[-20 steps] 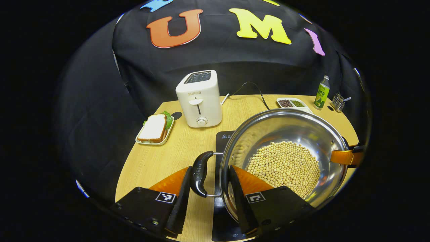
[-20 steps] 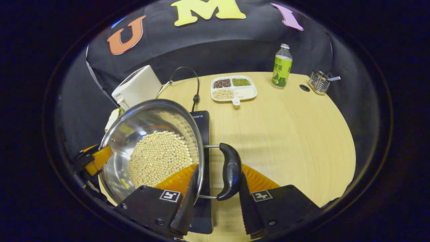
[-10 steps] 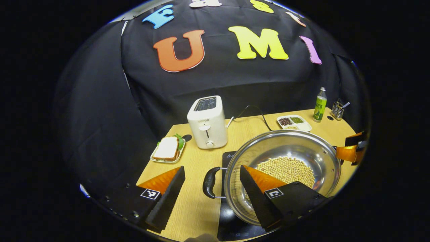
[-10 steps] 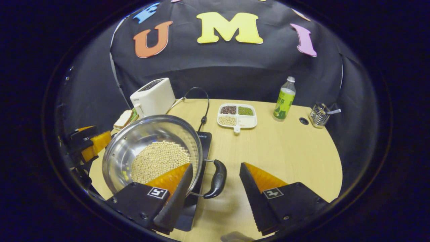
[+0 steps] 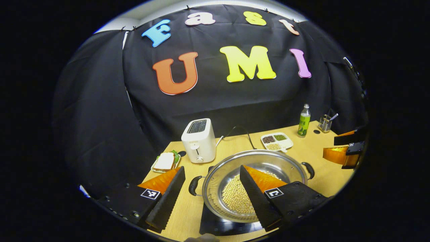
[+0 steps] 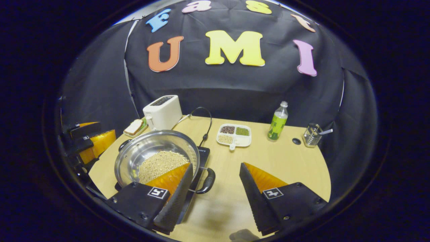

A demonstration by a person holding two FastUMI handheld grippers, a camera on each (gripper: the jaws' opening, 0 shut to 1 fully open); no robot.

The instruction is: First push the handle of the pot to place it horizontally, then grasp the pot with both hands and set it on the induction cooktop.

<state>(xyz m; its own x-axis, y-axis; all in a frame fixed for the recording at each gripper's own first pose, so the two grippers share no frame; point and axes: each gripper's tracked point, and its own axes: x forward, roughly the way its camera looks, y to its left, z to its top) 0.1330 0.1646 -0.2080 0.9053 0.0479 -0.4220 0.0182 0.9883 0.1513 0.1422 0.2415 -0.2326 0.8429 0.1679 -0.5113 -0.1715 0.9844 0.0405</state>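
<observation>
The steel pot (image 5: 268, 162) holds pale beans (image 5: 235, 198) and rests on the black induction cooktop (image 5: 218, 226). Its two black side handles (image 5: 193, 185) (image 5: 309, 169) point left and right. My left gripper (image 5: 212, 168) is open, pulled back above and short of the left handle, touching nothing. In the right gripper view the pot (image 6: 151, 151) stands on the cooktop (image 6: 203, 154), with its near handle (image 6: 207, 180) just ahead of my left finger. My right gripper (image 6: 216, 165) is open and holds nothing. Each gripper shows at the edge of the other's view: right (image 5: 344, 149), left (image 6: 89, 141).
Behind the pot stand a white toaster (image 5: 199, 140), a sandwich on a plate (image 5: 165, 161), a divided dish of grains (image 5: 276, 141), a green bottle (image 5: 304, 125) and a metal holder (image 5: 324, 123). A black cable (image 6: 205, 124) runs to the cooktop. Bare wooden table (image 6: 285, 161) lies to the right.
Both grippers opened off the pot's handles and drew back and up. The pot now rests on the cooktop and looks smaller and farther away.
</observation>
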